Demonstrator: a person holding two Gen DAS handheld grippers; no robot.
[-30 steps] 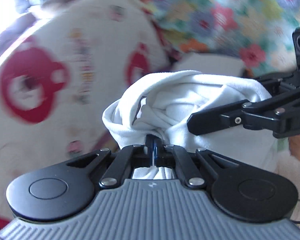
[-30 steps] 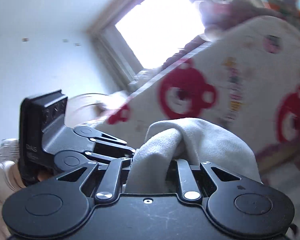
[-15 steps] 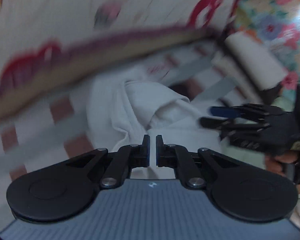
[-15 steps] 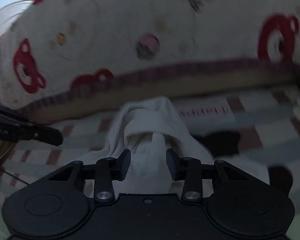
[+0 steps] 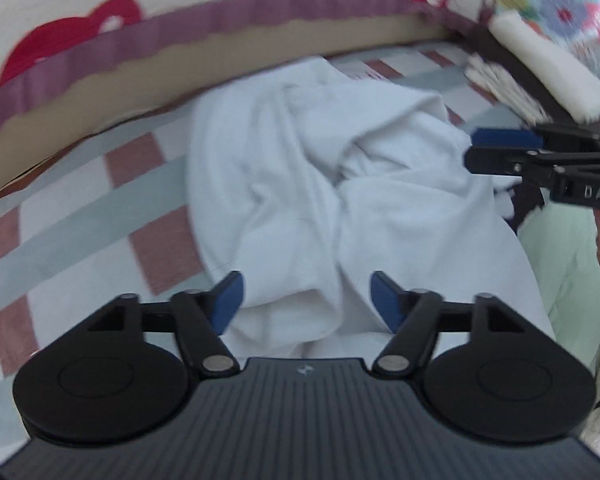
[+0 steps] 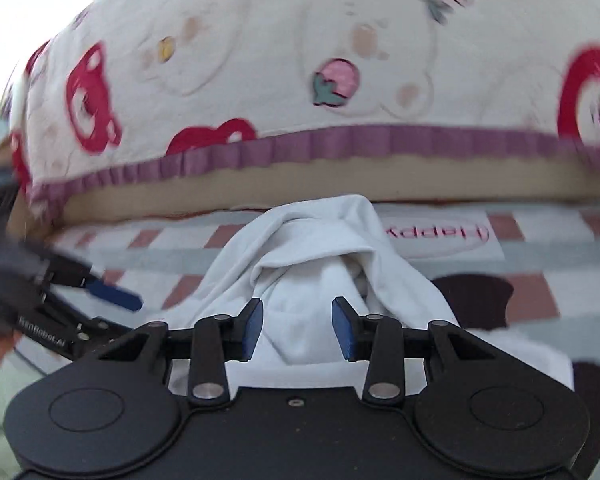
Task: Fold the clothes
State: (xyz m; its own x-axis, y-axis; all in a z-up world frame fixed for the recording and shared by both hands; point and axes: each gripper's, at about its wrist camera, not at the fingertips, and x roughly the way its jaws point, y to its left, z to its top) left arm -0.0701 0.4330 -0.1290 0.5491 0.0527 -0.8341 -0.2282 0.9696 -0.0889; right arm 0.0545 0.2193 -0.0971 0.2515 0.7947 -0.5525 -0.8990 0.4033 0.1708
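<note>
With the left gripper (image 5: pixel 303 300) opening and the right gripper (image 6: pixel 297 328) apart, neither pinching the crumpled white garment (image 5: pixel 320 184), a careless regrip could catch several layers and spoil the fold.

The left tongs (image 5: pixel 303 303) are black, with blue pads on the fingertips (image 5: pixel 229 298), silver rivets at the link pivots, two round black discs at four and eight o'clock, and a ribbed grey housing below. The right tongs (image 6: pixel 297 328) match, but with a smooth black housing and a small centre screw. White lettering marks each body's side; a thin black cable trails from the right one.
</note>
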